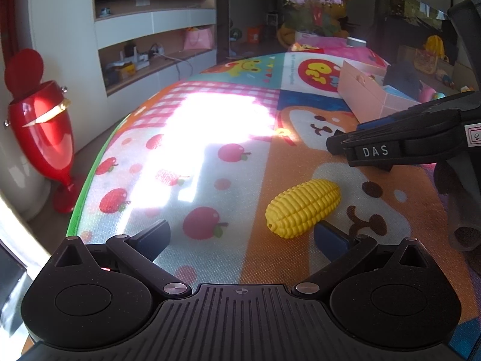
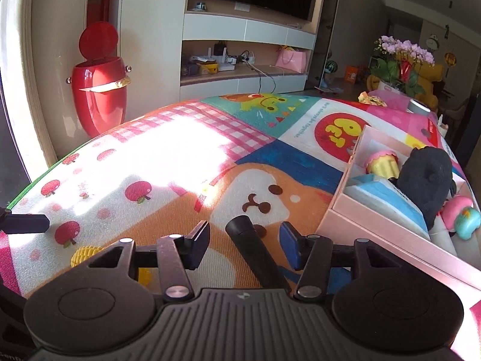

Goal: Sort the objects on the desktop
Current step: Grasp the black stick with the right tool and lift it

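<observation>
Getting the toy corn (image 1: 303,211) looks like your left hand's job now, I think. Your left gripper (image 1: 240,240) has its two fingers wide apart with nothing between them. The corn lies on its side on the play mat (image 1: 210,156), just beside the right finger and a bit ahead of it. It is not between the fingers. Slide that gripper over to the right so the fat middle of the corn sits between both fingers, then squeeze slowly. The corn is round and bumpy, so it may roll away if only one finger bumps it.

Your right gripper (image 2: 244,242) has a black stick-shaped thing (image 2: 255,255) lying between its fingers. The fingers stand apart from it, so they look open and not squeezing. I can't say what holds the stick up. The pink box (image 2: 375,228) sits close by on the right.

Now count. One corn is on the mat. One black stick thing. One pink box. Inside the box you can see one pink and yellow cupcake toy (image 2: 383,162), one black fuzzy toy (image 2: 427,180) and one blue and white box (image 2: 387,198). One pink toy (image 2: 457,207) and one teal toy (image 2: 467,225) sit at the box's far right.
</observation>
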`<action>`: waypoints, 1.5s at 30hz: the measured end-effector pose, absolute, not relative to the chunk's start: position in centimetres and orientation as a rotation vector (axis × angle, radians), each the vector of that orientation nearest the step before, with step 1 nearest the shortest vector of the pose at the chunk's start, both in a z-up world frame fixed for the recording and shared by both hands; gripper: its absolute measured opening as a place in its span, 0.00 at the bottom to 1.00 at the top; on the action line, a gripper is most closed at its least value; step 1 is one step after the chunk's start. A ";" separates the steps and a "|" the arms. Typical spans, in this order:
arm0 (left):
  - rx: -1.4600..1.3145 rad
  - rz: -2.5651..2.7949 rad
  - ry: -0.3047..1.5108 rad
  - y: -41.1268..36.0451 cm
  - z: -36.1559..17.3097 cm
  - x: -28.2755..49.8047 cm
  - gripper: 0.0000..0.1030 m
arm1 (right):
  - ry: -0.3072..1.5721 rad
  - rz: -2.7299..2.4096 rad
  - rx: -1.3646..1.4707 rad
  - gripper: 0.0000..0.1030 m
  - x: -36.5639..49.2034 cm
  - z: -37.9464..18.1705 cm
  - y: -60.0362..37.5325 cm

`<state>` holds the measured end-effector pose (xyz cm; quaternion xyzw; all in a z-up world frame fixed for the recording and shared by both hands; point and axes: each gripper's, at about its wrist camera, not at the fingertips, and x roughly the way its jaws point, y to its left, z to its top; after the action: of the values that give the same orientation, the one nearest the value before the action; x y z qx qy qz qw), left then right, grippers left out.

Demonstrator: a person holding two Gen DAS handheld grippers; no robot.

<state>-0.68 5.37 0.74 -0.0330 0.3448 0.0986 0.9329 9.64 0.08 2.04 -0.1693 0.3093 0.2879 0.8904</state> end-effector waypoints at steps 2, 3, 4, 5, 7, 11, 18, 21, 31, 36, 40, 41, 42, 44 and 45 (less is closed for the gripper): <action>-0.070 0.200 0.705 5.4 0.7 -0.7 1.00 | 0.644 0.596 -0.381 0.31 9.7 1.7 0.3; -0.072 0.199 0.705 5.4 0.7 -0.7 1.00 | 0.627 0.608 -0.398 0.29 9.3 1.7 0.1; -0.072 0.198 0.704 5.4 0.7 -0.7 1.00 | 0.608 0.630 -0.413 0.23 8.7 1.8 -0.3; -0.073 0.199 0.704 5.4 0.7 -0.7 1.00 | 0.595 0.657 -0.425 0.17 8.0 2.1 -0.7; -0.072 0.199 0.704 5.4 0.7 -0.7 1.00 | 0.600 0.708 -0.449 0.10 6.3 2.5 -1.8; -0.071 0.200 0.705 5.4 0.7 -0.7 1.00 | 0.603 0.746 -0.513 0.09 2.9 2.6 -3.9; -0.065 0.205 0.706 5.3 0.7 -0.7 1.00 | 0.648 0.632 -0.455 0.13 2.2 1.9 -7.2; -0.063 0.208 0.706 5.2 0.6 -0.6 1.00 | 0.655 0.570 -0.423 0.21 3.2 1.3 -7.7; -0.063 0.208 0.706 5.2 0.6 -0.6 1.00 | 0.651 0.656 -0.356 0.58 2.4 1.8 -6.5; -0.063 0.208 0.706 5.2 0.6 -0.6 1.00 | 0.589 0.448 -0.413 0.59 3.6 1.4 -5.2; -0.068 0.206 0.704 5.2 0.6 -0.6 1.00 | 0.613 0.454 -0.327 0.63 4.7 2.1 -6.2; -0.067 0.207 0.704 5.2 0.6 -0.6 1.00 | 0.642 0.486 -0.275 0.66 5.0 2.4 -6.5; -0.066 0.207 0.705 5.2 0.6 -0.6 1.00 | 0.666 0.506 -0.227 0.70 5.4 2.7 -6.6; -0.066 0.208 0.704 5.2 0.6 -0.7 1.00 | 0.704 0.508 -0.104 0.85 6.5 3.2 -6.4; -0.067 0.208 0.704 5.2 0.7 -0.7 1.00 | 0.720 0.501 -0.048 0.88 7.1 3.3 -6.1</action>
<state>-0.65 5.22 0.66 -0.0328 0.3439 0.1014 0.9329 7.12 -6.08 3.30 -0.0233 0.3483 0.2424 0.9052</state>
